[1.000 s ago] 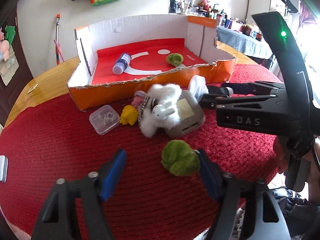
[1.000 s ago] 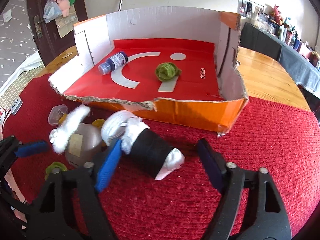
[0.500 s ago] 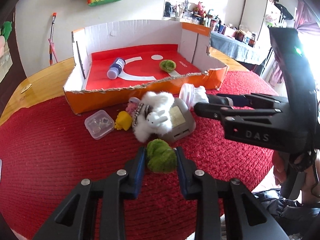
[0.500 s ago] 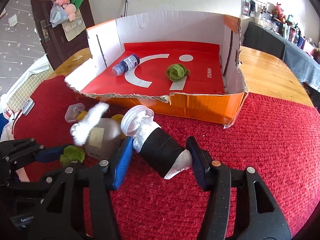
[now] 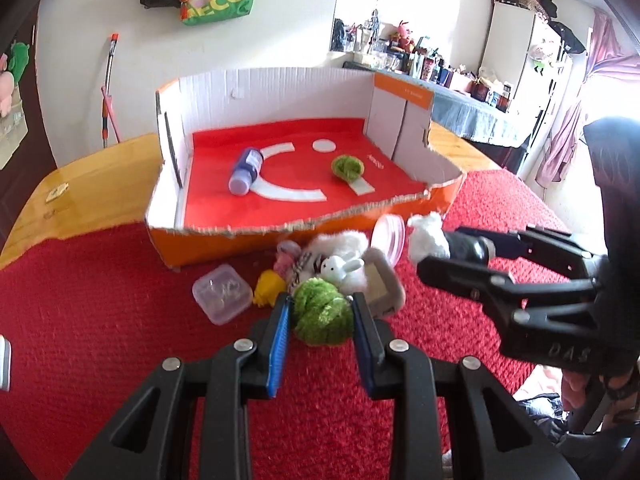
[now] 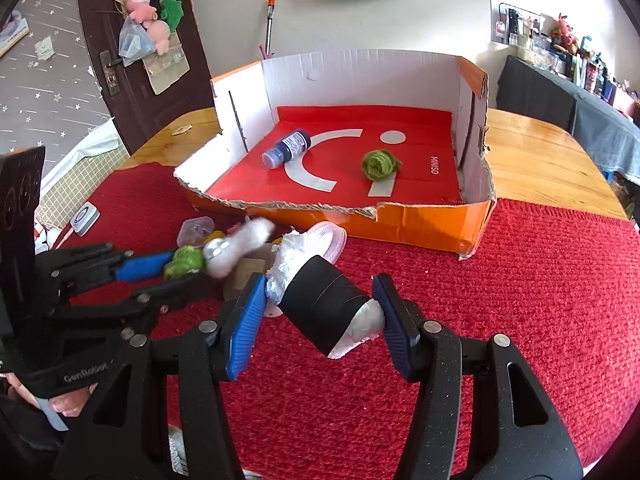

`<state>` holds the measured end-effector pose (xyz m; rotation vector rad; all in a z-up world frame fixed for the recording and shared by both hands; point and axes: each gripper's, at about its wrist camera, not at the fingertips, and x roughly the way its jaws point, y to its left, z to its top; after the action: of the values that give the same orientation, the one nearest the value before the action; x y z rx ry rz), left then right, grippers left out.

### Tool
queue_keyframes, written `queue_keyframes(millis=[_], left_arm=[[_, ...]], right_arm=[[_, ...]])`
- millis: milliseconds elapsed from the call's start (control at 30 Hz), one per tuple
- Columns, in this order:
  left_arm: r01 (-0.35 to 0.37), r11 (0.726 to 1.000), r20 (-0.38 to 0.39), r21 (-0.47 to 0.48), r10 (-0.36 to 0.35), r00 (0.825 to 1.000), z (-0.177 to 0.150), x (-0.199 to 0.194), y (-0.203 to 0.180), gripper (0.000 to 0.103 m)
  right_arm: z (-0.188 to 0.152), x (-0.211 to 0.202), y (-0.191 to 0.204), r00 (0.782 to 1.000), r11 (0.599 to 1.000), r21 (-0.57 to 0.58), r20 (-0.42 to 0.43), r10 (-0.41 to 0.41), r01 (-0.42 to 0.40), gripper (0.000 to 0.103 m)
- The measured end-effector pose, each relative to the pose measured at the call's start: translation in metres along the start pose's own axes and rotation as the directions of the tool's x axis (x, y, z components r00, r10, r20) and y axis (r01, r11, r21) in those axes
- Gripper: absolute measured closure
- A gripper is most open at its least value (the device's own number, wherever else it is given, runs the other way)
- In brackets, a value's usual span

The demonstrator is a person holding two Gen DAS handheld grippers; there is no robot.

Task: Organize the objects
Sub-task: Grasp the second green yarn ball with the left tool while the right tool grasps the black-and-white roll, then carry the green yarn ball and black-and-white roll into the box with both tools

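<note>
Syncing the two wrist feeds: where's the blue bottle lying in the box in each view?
Left wrist: blue bottle lies upper left of centre, on the box's red floor near its left wall.
Right wrist: blue bottle lies just left of centre, upper half, cap end towards the near left.
Shared landmark: the green yarn ball in the box, to the bottle's right in both.

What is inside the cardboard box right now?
Inside the cardboard box, on its red floor, lie a blue bottle on its side and a green yarn ball, apart from each other. The strip just behind the torn near wall is hidden.
</note>
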<state>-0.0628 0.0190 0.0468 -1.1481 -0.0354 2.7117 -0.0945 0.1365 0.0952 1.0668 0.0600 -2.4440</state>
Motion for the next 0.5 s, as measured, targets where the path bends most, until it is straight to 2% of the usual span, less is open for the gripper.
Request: queue_keyframes(millis=[500], left_arm=[[-0.004,1.000,0.035,0.006,0.004,0.999,0.020,-0.001,0.006,0.072]], right_arm=[[0.007,-0.002,0.003,1.000,1.000,0.004,0.018,0.023,-0.023,0.050]])
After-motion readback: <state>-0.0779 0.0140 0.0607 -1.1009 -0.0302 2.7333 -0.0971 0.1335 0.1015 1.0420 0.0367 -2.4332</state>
